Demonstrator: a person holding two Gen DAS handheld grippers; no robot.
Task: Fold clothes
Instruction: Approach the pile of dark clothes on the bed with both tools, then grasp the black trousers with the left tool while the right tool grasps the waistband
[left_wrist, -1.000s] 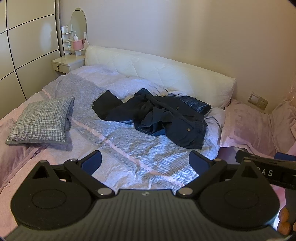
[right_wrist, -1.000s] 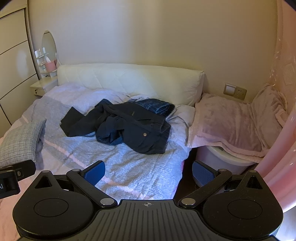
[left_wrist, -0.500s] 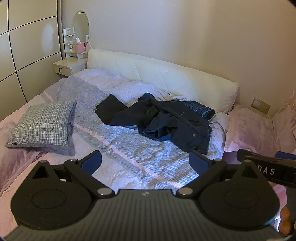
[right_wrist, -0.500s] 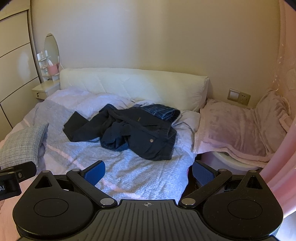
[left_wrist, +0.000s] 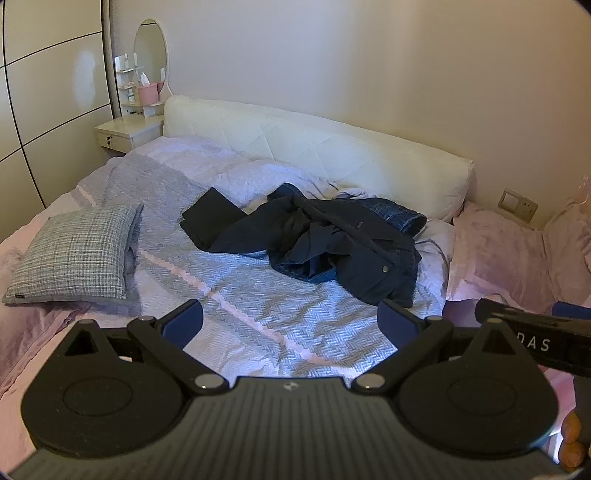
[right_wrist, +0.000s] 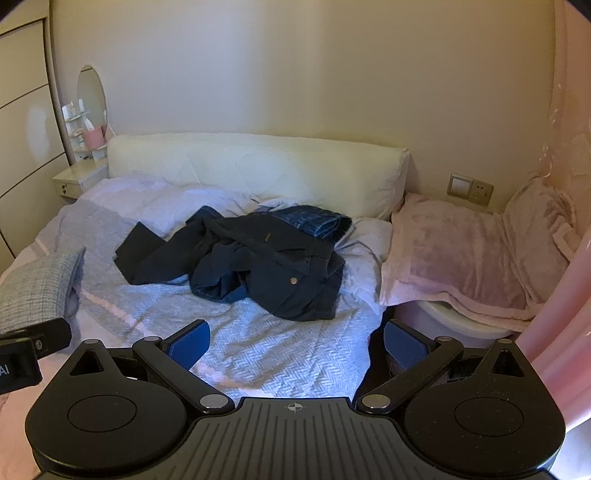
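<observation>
A crumpled dark navy garment (left_wrist: 314, 236) (right_wrist: 255, 258) with metal buttons lies in a heap on the bed near the headboard. Folded blue jeans (left_wrist: 395, 216) (right_wrist: 314, 221) sit behind it against the headboard. My left gripper (left_wrist: 291, 325) hangs open above the near part of the bedspread, well short of the heap. Open too, my right gripper (right_wrist: 297, 339) hovers over the bed's right edge, nothing between its fingers. The right gripper's body (left_wrist: 532, 336) shows at the right edge of the left wrist view, and the left gripper's body (right_wrist: 26, 350) at the left edge of the right wrist view.
A grey checked cushion (left_wrist: 77, 254) lies on the bed's left side. The white padded headboard (left_wrist: 314, 147) runs along the wall. A nightstand with a mirror (left_wrist: 129, 129) stands at the back left. A pink blanket (right_wrist: 472, 251) covers something right of the bed.
Both views have tilted upward a little, so the bed and the clothes sit lower in the frames. Both grippers stay open; the clothes have not moved.
</observation>
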